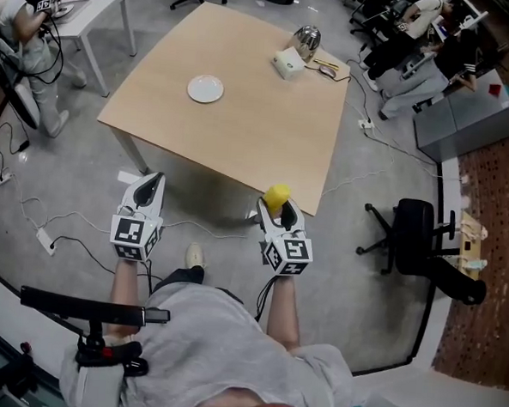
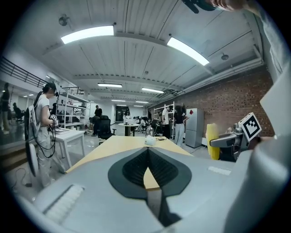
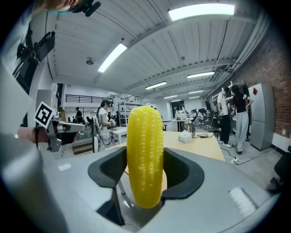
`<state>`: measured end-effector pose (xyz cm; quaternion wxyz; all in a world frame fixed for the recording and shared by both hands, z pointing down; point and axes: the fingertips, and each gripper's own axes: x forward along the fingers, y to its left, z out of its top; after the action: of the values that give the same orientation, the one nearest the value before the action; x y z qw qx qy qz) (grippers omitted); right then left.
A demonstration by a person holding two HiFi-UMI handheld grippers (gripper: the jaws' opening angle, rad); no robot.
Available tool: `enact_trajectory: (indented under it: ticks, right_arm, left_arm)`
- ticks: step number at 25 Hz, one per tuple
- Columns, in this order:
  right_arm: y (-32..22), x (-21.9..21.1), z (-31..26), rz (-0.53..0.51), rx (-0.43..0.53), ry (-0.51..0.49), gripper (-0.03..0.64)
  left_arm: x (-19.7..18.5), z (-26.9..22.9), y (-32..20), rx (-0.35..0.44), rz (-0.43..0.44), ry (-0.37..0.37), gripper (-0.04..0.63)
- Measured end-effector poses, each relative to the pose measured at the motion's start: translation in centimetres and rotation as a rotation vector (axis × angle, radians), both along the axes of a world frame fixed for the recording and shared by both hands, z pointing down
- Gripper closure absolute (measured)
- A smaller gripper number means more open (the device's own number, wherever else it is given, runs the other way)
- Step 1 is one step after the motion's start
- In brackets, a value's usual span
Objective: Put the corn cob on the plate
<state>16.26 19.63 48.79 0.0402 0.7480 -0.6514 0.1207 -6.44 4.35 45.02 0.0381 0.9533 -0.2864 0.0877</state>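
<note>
Right tongs clamp an upright corn cob; left tongs are closed together. White plate sits on the worktop, well apart.

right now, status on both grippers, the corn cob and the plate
Right gripper shut on corn cob, upright. Left gripper shut, empty. Plate bare on table, not yet reached. White box at far corner, apart from plate.
</note>
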Motion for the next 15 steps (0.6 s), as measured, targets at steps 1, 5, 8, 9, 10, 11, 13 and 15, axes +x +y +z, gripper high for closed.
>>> enact_trajectory:
  ticks: [1, 5, 8, 9, 10, 11, 13, 15]
  right_arm:
    - [-0.9, 0.3, 0.2, -0.002, -0.002, 0.002, 0.367]
    - [-5.1, 1.1, 0.8, -0.015, 0.0, 0.009, 0.367]
    - [-6.3, 1.6, 0.2, -0.029, 0.006, 0.011, 0.367]
    - [-6.5, 1.8, 0.1, -0.035, 0.007, 0.01, 0.367]
    - [-6.7, 1.9, 0.0, -0.04, 0.008, 0.01, 0.367]
    - [-6.9, 2.1, -0.1, -0.045, 0.008, 0.011, 0.367]
    - [-7.7, 2.3, -0.2, -0.055, 0.006, 0.016, 0.367]
    - [-8.9, 2.3, -0.3, -0.061, 0.003, 0.019, 0.367]
  left_arm:
    - [0.3, 0.1, -0.8, 0.001, 0.001, 0.002, 0.575]
    - [1.1, 0.9, -4.6, 0.001, -0.006, 0.002, 0.575]
    - [1.3, 0.8, -5.5, -0.003, -0.021, 0.002, 0.575]
    - [1.3, 0.7, -5.6, -0.003, -0.026, 0.003, 0.575]
    - [1.2, 0.6, -5.6, -0.002, -0.031, 0.004, 0.575]
    - [1.2, 0.5, -5.8, -0.001, -0.034, 0.006, 0.575]
    - [1.0, 0.4, -6.3, 0.001, -0.043, 0.009, 0.575]
    - [0.6, 0.4, -7.2, -0.004, -0.055, 0.012, 0.575]
